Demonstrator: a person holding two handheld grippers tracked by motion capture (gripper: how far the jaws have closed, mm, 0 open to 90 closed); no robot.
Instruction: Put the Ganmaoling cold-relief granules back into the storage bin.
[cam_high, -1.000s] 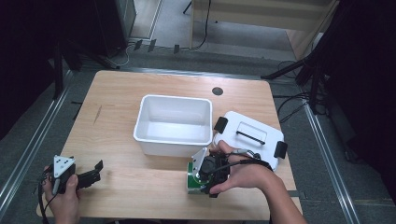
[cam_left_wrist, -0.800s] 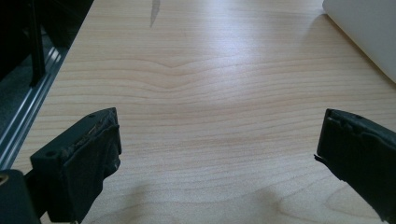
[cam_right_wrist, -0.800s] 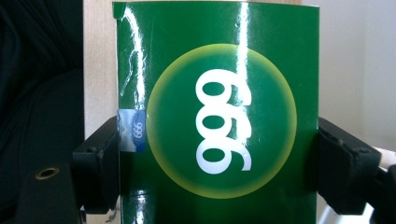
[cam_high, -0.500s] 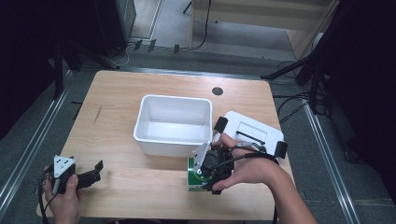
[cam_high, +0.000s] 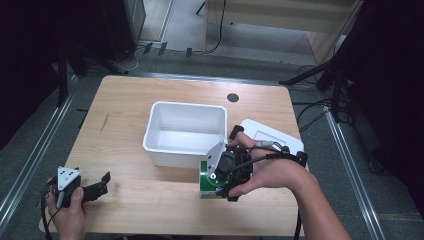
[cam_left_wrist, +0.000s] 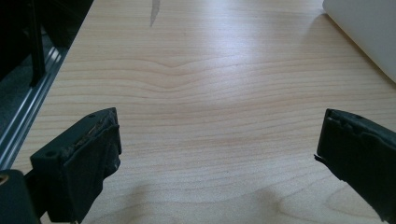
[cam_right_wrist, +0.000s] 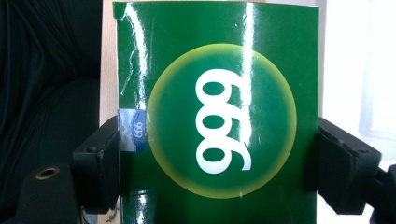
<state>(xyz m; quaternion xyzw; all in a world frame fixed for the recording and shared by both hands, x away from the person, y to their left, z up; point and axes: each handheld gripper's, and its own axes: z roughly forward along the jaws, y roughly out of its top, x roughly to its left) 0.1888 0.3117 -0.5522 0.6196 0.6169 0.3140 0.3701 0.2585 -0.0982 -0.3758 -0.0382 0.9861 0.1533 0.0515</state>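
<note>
Green box (cam_right_wrist: 215, 116) in right gripper (cam_right_wrist: 217, 168) (clamped)

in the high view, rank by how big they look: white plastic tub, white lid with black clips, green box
1. White plastic tub, clearly largest.
2. White lid with black clips, partly hidden by the hand, so its full extent is unsure.
3. Green box clamped in the right gripper, smallest, though mostly covered.

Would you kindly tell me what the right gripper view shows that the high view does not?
The right gripper view alone shows the green box's glossy face with white 999 in a yellow circle, clamped between the black jaws. The high view alone shows the white bin, the white lid, the wooden table and the left tongs. Both share the green box held by the right tongs.
</note>
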